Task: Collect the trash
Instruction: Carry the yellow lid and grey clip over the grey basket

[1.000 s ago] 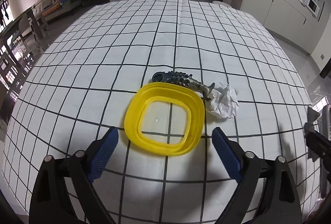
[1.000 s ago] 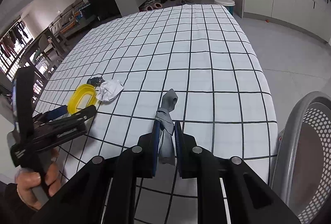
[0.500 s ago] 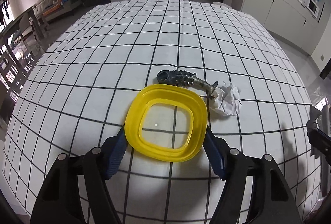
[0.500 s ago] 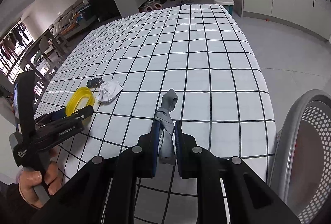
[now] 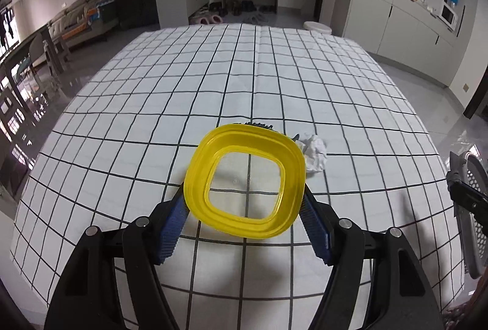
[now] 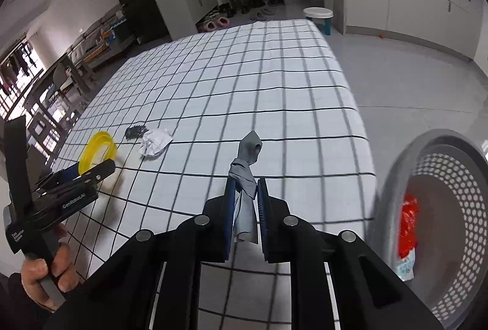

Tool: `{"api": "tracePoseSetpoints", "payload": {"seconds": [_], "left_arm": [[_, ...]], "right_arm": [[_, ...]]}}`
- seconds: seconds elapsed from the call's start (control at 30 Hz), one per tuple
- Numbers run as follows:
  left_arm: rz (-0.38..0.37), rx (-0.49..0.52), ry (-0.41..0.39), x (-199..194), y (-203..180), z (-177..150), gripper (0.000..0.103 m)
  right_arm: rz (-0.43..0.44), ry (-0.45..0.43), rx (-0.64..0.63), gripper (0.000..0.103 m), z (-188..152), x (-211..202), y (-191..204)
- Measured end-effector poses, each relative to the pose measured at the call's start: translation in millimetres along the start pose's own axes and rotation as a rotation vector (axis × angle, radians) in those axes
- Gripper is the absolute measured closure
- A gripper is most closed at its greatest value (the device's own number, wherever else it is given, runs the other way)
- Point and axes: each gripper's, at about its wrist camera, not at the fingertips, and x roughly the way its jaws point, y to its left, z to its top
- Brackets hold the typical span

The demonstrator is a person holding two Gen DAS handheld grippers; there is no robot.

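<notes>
My left gripper [image 5: 244,217] is shut on a yellow square plastic lid [image 5: 245,180] and holds it tilted above the checked tablecloth [image 5: 213,80]; the lid also shows in the right wrist view [image 6: 97,151]. My right gripper [image 6: 246,202] is shut on a grey twisted rag [image 6: 245,174], held above the table's right side. A crumpled white paper [image 5: 314,151] and a dark toy [image 5: 259,124], mostly hidden by the lid, lie just beyond the lid; both show in the right wrist view, paper [image 6: 154,142], toy [image 6: 134,133].
A grey perforated basket [image 6: 442,208] stands off the table's right edge with a red wrapper [image 6: 408,226] inside; its rim shows in the left wrist view [image 5: 471,208]. White cabinets [image 5: 396,22] line the right wall. A stool [image 6: 318,16] stands beyond the table.
My left gripper closed on the yellow lid and lifted it off the cloth. My right gripper swung right with the rag, so more of the basket shows.
</notes>
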Motion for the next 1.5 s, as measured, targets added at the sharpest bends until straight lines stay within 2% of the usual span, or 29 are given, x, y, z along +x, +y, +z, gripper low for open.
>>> {"api": "tracePoseSetpoints", "payload": {"seconds": [0.17,0.47,0.77,1.07,1.27,1.5], "left_arm": [[-0.001,0.025,-0.036,-16,-9,-2,0.035],[-0.106,0.102,-0.071,-45,-52,-14,0.035],[-0.245,0.231,-0.052,-59,-130,-33,0.035],[-0.386,0.334,-0.043,-67,-208,-27,0.035],[-0.444,0.403,-0.035,-65,-254,-28,0.035],[-0.468,0.462,-0.007,-53,-289,-30,0.035]], "right_arm": [[-0.032,-0.023,0.047,0.089,-10,-17,-19],[-0.109,-0.053,0.125,0.089,-29,-50,-61],[-0.166,-0.084,0.213,0.089,-47,-87,-108],[-0.229,-0.112,0.314,0.089,-64,-113,-156],[-0.241,-0.133,0.372,0.089,-73,-122,-177],[-0.26,-0.135,0.408,0.089,-81,-123,-196]]}}
